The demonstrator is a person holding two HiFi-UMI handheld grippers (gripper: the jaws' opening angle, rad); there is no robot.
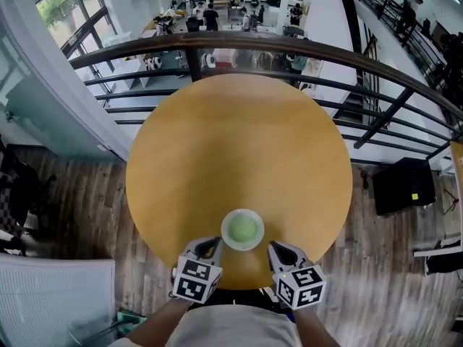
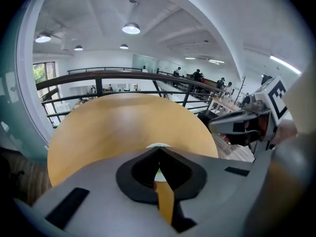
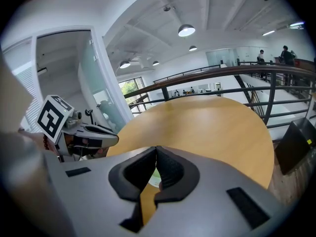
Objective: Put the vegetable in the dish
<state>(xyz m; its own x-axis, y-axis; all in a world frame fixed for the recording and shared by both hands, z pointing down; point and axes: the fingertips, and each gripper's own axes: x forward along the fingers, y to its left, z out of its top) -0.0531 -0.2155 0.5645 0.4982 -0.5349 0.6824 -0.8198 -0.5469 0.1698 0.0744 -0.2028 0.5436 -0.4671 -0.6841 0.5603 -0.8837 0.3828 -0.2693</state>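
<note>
Closest to the camera in the head view, below the person's pale shirt, are the two tools. The left gripper and the right gripper sit low over the near edge of the table, one on each side of the dish.

The vegetable, a round pale-green thing, lies in the middle of the white dish. It is inside the rim and nothing is touching it. The dish stands on the round wooden table, close to the edge nearest the person, and the rest of the tabletop is bare.

In the left gripper view the jaws are pressed together at the tips with nothing between them. Only a sliver of the dish shows just past them. The right gripper view shows the same: the black pads meet and hold nothing, and a bit of the dish shows through the gap lower down. Both tools are near the dish, but neither is on it.

Since the vegetable is in the dish and both tools are empty and closed, the task looks finished. At most the hands need to be drawn back, and no other vegetable is visible on the table.

Further out, a dark curved railing runs behind the table, plank floor lies around it, and a black case stands off to the right.
</note>
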